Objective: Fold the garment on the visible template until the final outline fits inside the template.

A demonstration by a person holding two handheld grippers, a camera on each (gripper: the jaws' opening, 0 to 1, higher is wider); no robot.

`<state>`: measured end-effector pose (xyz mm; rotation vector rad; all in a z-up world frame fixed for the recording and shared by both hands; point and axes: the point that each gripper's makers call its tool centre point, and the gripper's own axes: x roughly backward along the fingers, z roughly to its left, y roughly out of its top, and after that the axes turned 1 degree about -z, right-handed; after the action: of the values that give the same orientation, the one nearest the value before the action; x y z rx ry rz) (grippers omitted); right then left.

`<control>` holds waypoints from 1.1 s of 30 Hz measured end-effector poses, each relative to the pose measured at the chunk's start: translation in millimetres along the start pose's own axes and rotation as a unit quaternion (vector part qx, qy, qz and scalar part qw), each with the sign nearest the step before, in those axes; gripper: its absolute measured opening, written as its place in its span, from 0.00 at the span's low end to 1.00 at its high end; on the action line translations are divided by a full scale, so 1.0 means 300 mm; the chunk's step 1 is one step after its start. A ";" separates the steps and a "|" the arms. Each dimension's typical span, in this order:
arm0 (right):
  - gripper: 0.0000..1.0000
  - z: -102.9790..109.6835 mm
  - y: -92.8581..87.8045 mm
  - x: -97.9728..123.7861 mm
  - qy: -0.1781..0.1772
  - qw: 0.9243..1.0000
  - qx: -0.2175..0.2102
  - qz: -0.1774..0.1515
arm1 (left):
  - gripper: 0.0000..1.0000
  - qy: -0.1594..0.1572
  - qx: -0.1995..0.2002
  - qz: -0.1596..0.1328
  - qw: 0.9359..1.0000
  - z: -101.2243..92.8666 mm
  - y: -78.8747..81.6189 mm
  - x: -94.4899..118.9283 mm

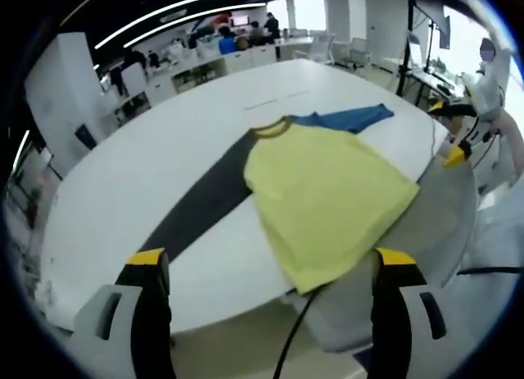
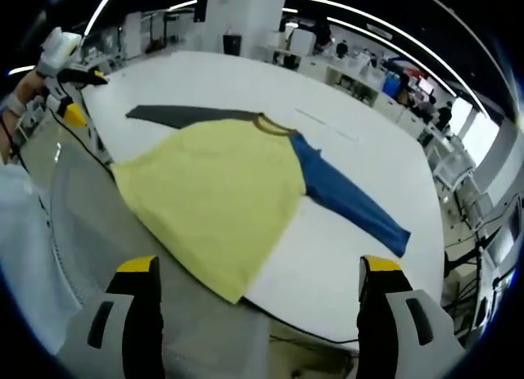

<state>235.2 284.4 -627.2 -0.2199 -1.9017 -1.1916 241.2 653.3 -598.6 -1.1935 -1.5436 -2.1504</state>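
- The garment is a long-sleeved shirt with a yellow body, spread flat on a large white table; its hem hangs slightly over the near table edge.
- In the left gripper view, one dark grey sleeve runs out straight from the collar toward the near left, and a blue sleeve lies on the far side.
- In the right gripper view the same shirt shows its blue sleeve stretching right and its grey sleeve stretching left.
- The left gripper has its jaws spread wide with nothing between them; its yellow-tipped fingers hang short of the table edge, apart from the cloth, the hem lying between and beyond them.
- The right gripper is likewise wide open and holds nothing; its fingertips sit near the hem but clear of it.
- The other gripper appears at each view's edge, held by a hand beside the table.
- A faint line on the table beyond the collar may be a template mark; it is too dim to be sure.
- Desks and people stand far behind.
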 end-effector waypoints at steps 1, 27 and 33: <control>1.00 0.003 0.000 0.000 0.001 1.000 0.000 0.000 | 1.00 -0.002 0.001 -0.001 1.000 -0.003 -0.001 0.001; 1.00 0.018 -0.012 0.016 -0.002 1.000 -0.010 -0.001 | 1.00 -0.004 -0.006 0.000 1.000 -0.011 0.010 0.004; 1.00 -0.011 0.002 0.004 -0.005 1.000 -0.007 -0.001 | 1.00 0.000 -0.007 0.001 1.000 -0.004 0.023 0.003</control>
<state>236.7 281.8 -625.2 -0.2316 -1.9022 -1.2088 244.1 649.7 -593.3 -1.1992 -1.5301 -2.1639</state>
